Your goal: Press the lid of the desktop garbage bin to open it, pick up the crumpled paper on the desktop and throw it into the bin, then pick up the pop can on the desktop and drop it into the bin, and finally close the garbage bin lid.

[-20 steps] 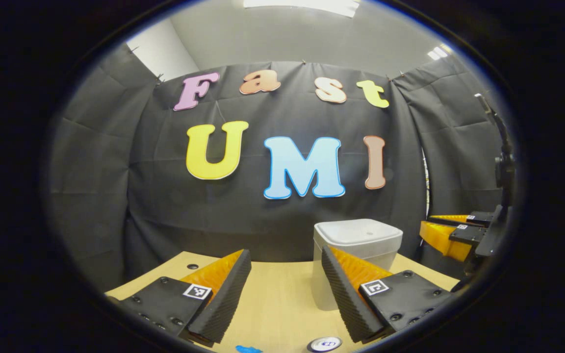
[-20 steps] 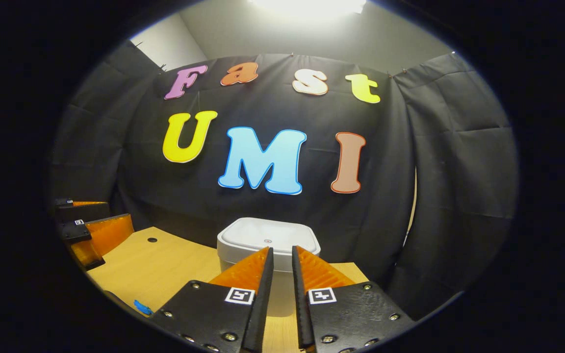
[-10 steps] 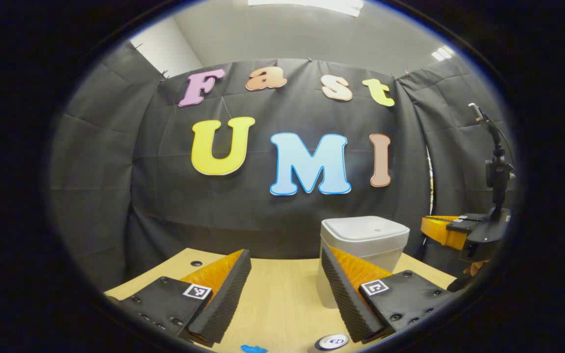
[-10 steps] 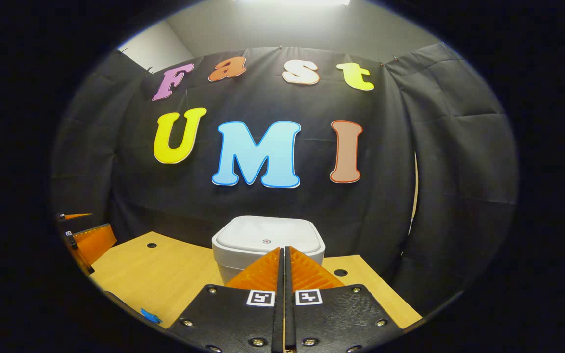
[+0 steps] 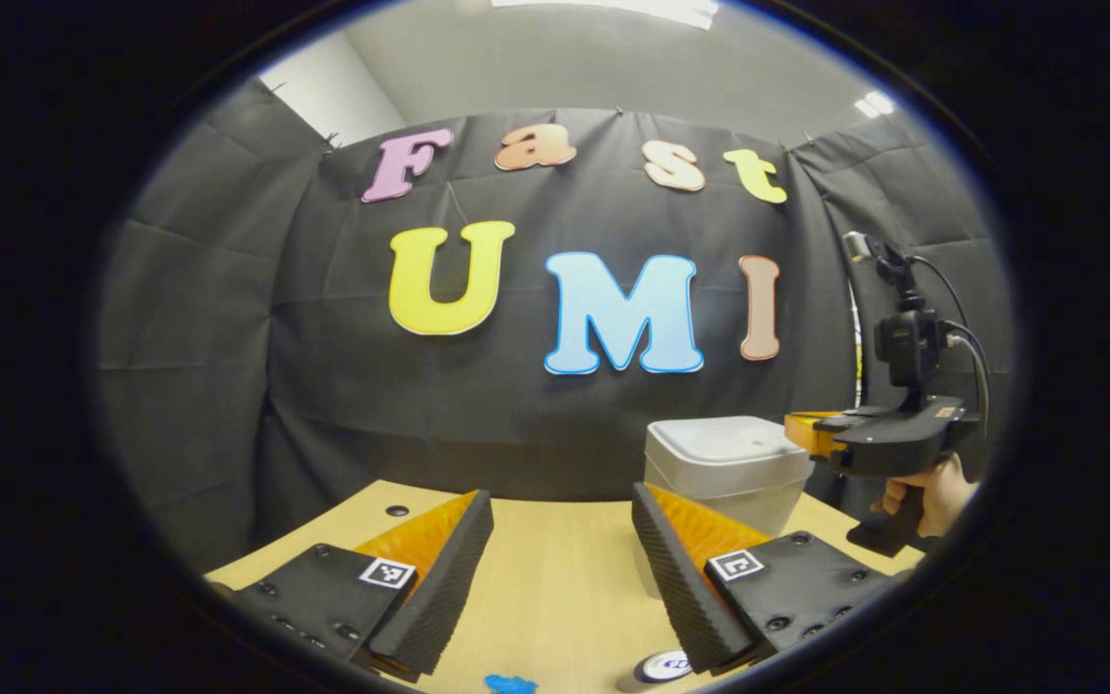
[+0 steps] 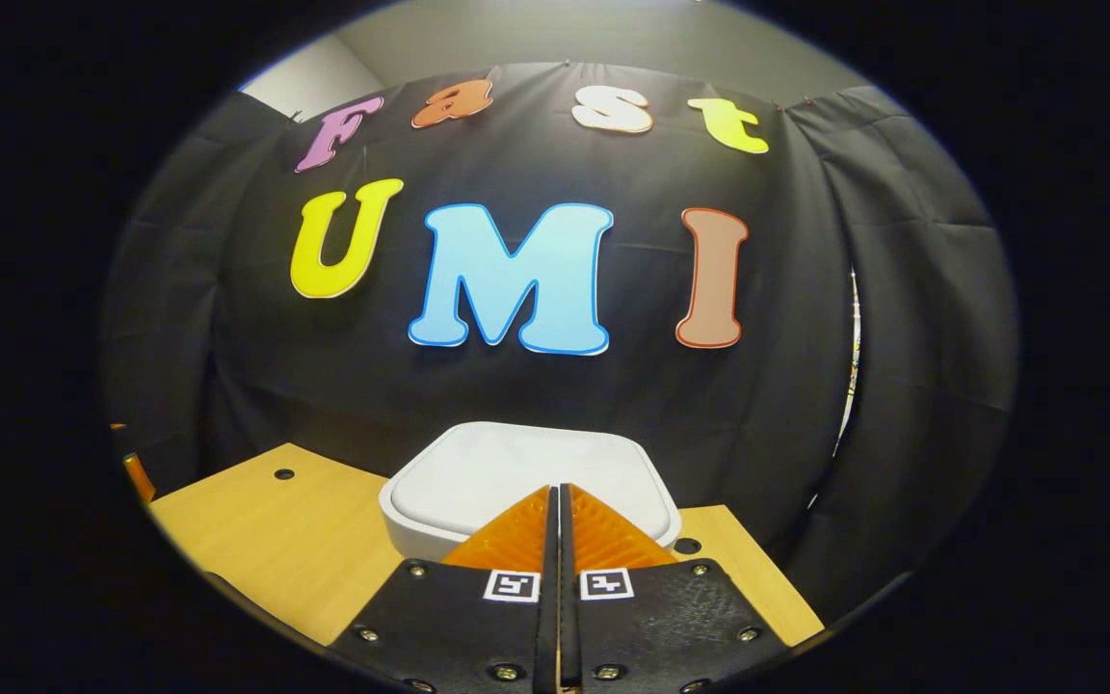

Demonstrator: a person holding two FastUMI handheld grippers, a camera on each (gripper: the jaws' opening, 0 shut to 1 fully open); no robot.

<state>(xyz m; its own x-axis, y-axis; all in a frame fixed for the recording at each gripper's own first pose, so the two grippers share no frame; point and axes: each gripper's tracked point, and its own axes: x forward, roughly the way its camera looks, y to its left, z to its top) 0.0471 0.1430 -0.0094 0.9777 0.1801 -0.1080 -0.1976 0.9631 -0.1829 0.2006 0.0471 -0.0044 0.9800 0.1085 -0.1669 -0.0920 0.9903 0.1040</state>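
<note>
The right gripper, fingers together, hovered over the bin lid; pressing straight down mid-lid seemed best. The left gripper stood apart.

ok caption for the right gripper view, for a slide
Shut right claw poised just above the closed white lid of the desktop bin on the wooden table.

Garbage bin: smooth matt plastic, lid faintly sheened. Counter: light wood-grain laminate, smooth, matt. Booth wall: matt woven cloth, creased. Left hand-held gripper: ridged, rough-textured finger pads, matt plates. Pop can, 5 o'clock: glossy metal top.
</note>
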